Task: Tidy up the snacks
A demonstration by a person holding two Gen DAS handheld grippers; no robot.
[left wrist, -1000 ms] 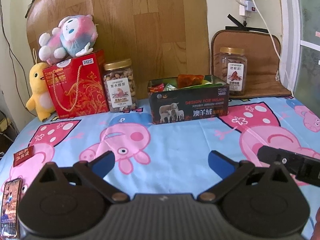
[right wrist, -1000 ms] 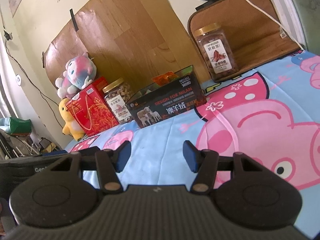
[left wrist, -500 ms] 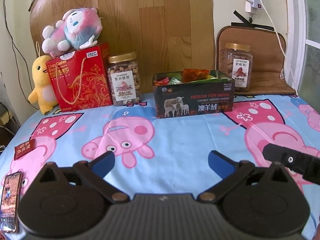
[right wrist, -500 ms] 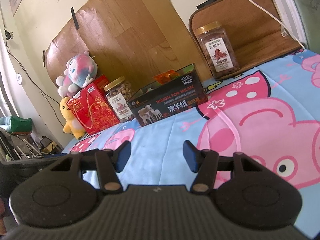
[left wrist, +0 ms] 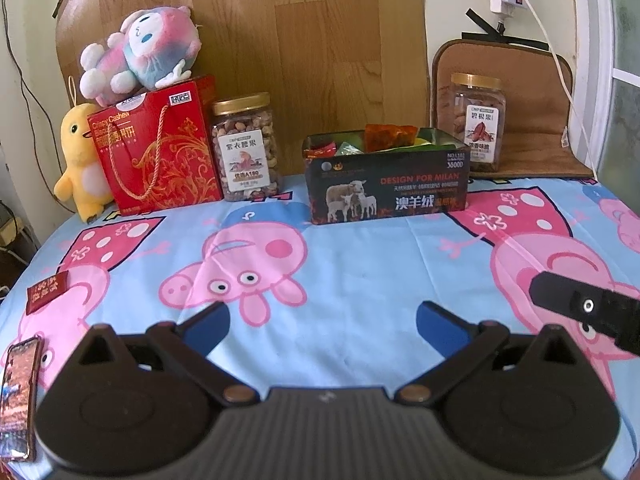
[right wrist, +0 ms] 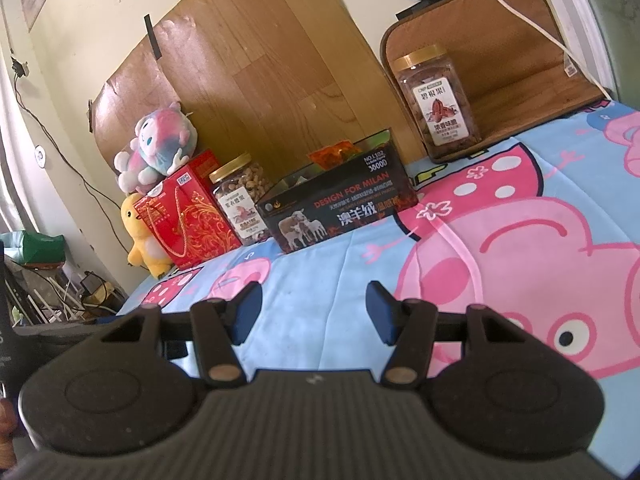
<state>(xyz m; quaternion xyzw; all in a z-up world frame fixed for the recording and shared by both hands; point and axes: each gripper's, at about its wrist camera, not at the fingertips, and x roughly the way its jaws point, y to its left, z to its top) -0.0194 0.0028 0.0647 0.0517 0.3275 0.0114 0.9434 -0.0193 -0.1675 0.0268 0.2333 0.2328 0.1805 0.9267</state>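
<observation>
Looks mostly done to me: snack packets (left wrist: 390,136) sit inside the dark box (left wrist: 386,184) at the back of the bench (left wrist: 360,264). One small red packet (left wrist: 47,292) lies loose at the left edge. Left gripper (left wrist: 320,322) and right gripper (right wrist: 313,312) both have fingers apart, holding nothing.

cloth (left wrist: 360,272): blue, pink pigs | bag (left wrist: 156,148): red, gold

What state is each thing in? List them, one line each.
Left tool: open, holding nothing.
Right tool: open, holding nothing.
Dark box: open-topped, snack packets inside.
Cashew jar: upright, lid on, nearly full.
Pecan jar: upright, lid on.
Red gift bag: upright, pink plush toy lying on it.
Yellow duck: upright beside the bag.
Phone: lying flat, screen lit.
</observation>
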